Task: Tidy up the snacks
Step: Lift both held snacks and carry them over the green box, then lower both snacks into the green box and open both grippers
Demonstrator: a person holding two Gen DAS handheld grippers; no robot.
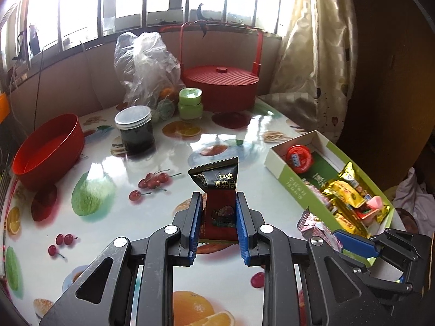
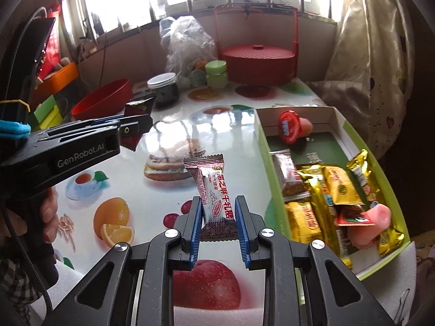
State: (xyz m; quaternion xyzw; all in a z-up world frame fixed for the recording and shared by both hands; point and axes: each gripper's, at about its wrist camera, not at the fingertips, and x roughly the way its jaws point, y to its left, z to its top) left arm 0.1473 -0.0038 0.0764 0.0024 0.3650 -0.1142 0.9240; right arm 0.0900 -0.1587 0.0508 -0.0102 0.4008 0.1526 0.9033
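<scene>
My left gripper (image 1: 218, 203) is shut on a dark red and black snack packet (image 1: 217, 190), held upright above the fruit-print table (image 1: 136, 217). My right gripper (image 2: 218, 206) is shut on a white and maroon candy bar (image 2: 214, 190), also lifted off the table. The right gripper (image 1: 350, 240) with its candy bar shows at the lower right of the left wrist view, beside the green snack box (image 1: 296, 190). In the right wrist view the left gripper (image 2: 136, 125) and its packet hang at the left. The box (image 2: 265, 149) holds gold wrappers, a red-lidded jelly cup and other snacks.
A red bowl (image 1: 46, 152) stands at the left, a dark jar (image 1: 136, 130) and a green jar (image 1: 190, 103) behind. A plastic bag (image 1: 146, 65) and a red lidded basket (image 1: 220, 87) stand at the back. A curtain (image 1: 312, 54) hangs right. A hand (image 2: 50, 217) grips the left tool.
</scene>
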